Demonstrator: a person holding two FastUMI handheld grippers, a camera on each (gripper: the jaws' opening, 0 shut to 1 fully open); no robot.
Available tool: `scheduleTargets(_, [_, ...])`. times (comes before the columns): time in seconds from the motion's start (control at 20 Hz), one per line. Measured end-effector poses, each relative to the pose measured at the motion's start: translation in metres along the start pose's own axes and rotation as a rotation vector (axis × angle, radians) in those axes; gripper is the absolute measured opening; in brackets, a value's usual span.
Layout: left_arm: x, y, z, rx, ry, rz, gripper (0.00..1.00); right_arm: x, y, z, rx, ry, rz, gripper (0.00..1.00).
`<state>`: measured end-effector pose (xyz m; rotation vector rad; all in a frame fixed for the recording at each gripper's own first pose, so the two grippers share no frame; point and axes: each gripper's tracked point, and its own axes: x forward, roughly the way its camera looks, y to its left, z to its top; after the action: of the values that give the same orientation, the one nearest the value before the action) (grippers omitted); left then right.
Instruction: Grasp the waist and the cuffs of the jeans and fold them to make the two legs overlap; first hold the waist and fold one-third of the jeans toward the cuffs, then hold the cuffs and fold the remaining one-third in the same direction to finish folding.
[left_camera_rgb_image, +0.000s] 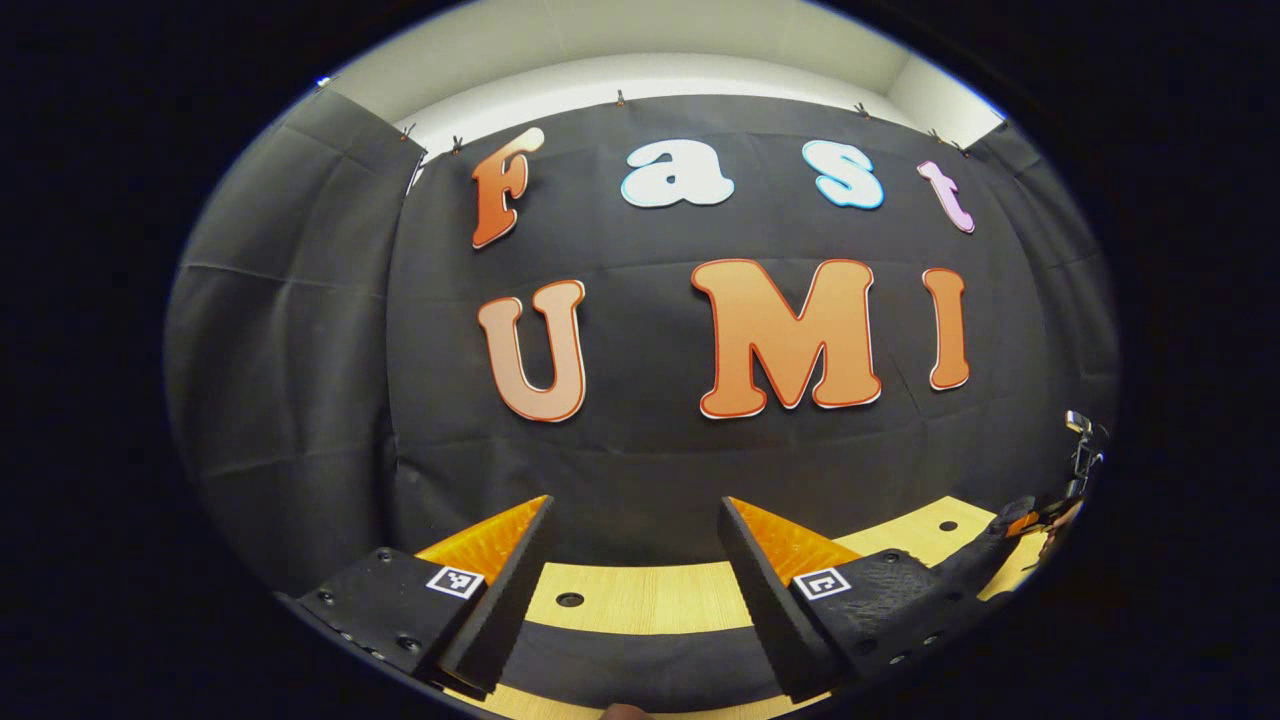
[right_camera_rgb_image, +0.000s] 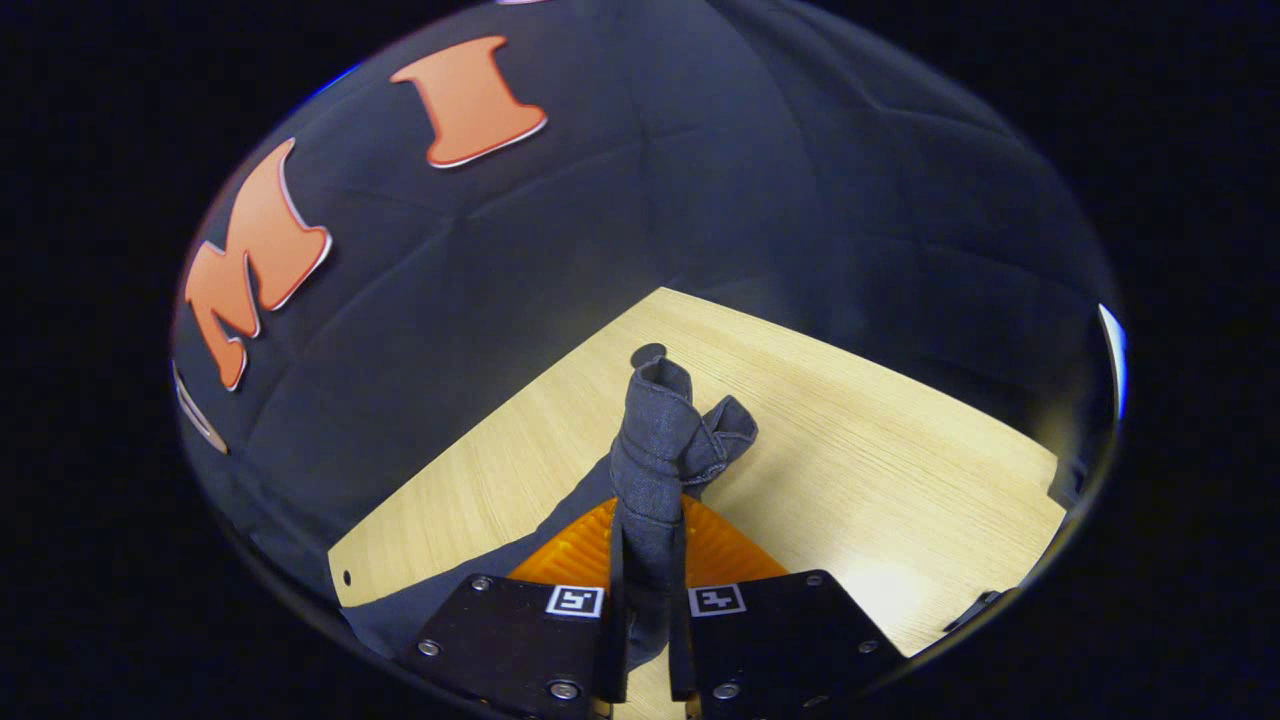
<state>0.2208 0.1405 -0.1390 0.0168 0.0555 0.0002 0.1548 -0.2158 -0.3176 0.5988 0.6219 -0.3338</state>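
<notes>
Wooden table (right_camera_rgb_image: 860, 480) against black cloth wall (left_camera_rgb_image: 640, 450), left claw (left_camera_rgb_image: 635, 570) released, right claw (right_camera_rgb_image: 648, 600) clenched on jeans (right_camera_rgb_image: 655, 450).

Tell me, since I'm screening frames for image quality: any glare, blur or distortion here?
Left gripper view: sharp, strong fisheye bowing of the table edge, open left gripper. Right gripper view: right gripper shut on jeans, a bright glare patch on the table, wall cloth soft toward the rim.

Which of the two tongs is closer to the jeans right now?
Right. The right tongs are clamped on a bunched part of the jeans; the left tongs are open, gripping nothing.
</notes>
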Motion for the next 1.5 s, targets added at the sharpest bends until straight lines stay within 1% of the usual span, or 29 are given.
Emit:
scheduleTargets(0.1, [-0.004,-0.002,-0.006,-0.010,0.011,-0.011,0.97,-0.009,0.009,0.003,-0.040,-0.017,0.018,0.17])
scheduleTargets(0.15, [-0.005,-0.001,-0.009,-0.011,0.021,-0.013,0.96,-0.012,0.014,0.003,-0.059,-0.025,0.028,0.17])
scheduleTargets(0.2, [-0.009,0.003,-0.012,-0.008,0.027,-0.010,0.96,-0.017,0.020,0.003,-0.083,-0.030,0.043,0.17])
scheduleTargets(0.25, [-0.011,0.006,-0.013,-0.007,0.028,-0.005,0.95,-0.023,0.025,0.001,-0.108,-0.040,0.051,0.17])
scheduleTargets(0.3, [-0.014,0.010,-0.015,-0.007,0.030,0.000,0.96,-0.027,0.036,-0.001,-0.136,-0.043,0.063,0.17])
scheduleTargets(0.35, [-0.016,0.015,-0.017,-0.007,0.036,0.008,0.97,-0.030,0.046,-0.005,-0.160,-0.042,0.080,0.17])
scheduleTargets(0.4, [-0.018,0.019,-0.022,-0.007,0.045,0.015,0.97,-0.034,0.057,-0.010,-0.167,-0.029,0.113,0.17])
scheduleTargets(0.5, [-0.020,0.030,-0.029,-0.010,0.061,0.039,0.96,-0.040,0.073,-0.019,-0.201,-0.023,0.150,0.17])
scheduleTargets(0.55, [-0.022,0.036,-0.031,-0.012,0.068,0.053,0.97,-0.043,0.079,-0.026,-0.233,-0.026,0.155,0.17])
scheduleTargets(0.8, [-0.031,0.058,-0.036,-0.017,0.075,0.104,0.96,-0.051,0.119,-0.046,-0.377,-0.040,0.202,0.17])
scheduleTargets(1.05, [-0.036,0.084,-0.047,-0.022,0.099,0.169,0.97,-0.057,0.154,-0.085,-0.465,0.000,0.263,0.17])
scheduleTargets(1.15, [-0.040,0.098,-0.054,-0.022,0.114,0.201,0.96,-0.059,0.165,-0.103,-0.493,0.030,0.277,0.17])
scheduleTargets(1.35, [-0.044,0.123,-0.075,-0.048,0.163,0.265,0.97,-0.054,0.170,-0.124,-0.517,0.067,0.279,0.17])
scheduleTargets(1.5, [-0.046,0.135,-0.095,-0.087,0.215,0.285,0.97,-0.049,0.171,-0.136,-0.548,0.091,0.269,0.17])
